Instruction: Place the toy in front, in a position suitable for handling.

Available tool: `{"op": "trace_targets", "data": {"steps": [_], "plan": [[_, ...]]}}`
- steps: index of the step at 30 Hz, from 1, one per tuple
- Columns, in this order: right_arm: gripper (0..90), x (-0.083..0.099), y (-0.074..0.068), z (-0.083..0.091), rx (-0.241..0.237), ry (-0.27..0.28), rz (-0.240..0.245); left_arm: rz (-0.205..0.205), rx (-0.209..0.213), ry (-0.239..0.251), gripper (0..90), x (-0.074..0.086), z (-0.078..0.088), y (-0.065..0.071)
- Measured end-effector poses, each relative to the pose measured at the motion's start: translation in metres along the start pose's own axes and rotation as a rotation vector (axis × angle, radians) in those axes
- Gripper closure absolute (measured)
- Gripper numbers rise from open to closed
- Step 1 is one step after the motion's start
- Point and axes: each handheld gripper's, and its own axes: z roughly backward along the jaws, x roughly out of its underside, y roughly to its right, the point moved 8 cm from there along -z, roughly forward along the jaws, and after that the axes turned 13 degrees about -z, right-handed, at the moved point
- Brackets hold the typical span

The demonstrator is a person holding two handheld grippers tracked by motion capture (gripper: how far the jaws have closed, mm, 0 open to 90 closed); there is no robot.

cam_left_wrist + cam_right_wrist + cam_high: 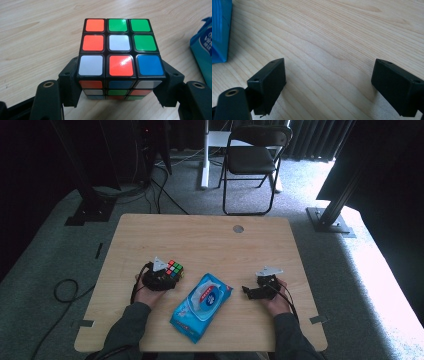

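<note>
A scrambled Rubik's cube sits on the wooden table, left of the middle. My left gripper is shut on it. In the left gripper view the two black jaws press on the left and right sides of the cube at its near lower edge, and the left gripper comes in from below. My right gripper rests at the right, pointing left toward a blue wet-wipes pack. In the right gripper view the right gripper is open with bare wood between its jaws.
The blue pack lies between the two hands, and its edge shows in the left gripper view and the right gripper view. A round cable hole is near the table's far edge. A folding chair stands beyond the table.
</note>
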Motion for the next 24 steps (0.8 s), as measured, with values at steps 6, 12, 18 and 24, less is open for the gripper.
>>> {"op": "trace_targets", "data": {"steps": [6,12,18,24], "plan": [[12.1,0.000,0.000,0.000,0.000,0.000,0.001,-0.013,-0.008,-0.001,33.7,-0.011,-0.005,-0.002],[12.0,0.000,0.000,0.000,0.000,0.000,0.001,-0.028,-0.011,-0.002,33.7,-0.024,-0.015,-0.002],[12.1,0.000,0.000,0.000,0.001,0.000,0.001,-0.047,-0.006,0.000,33.6,-0.037,-0.025,0.002],[12.1,0.000,0.000,0.000,0.001,-0.001,0.001,-0.073,0.014,-0.011,33.7,-0.044,-0.037,0.011]]}}
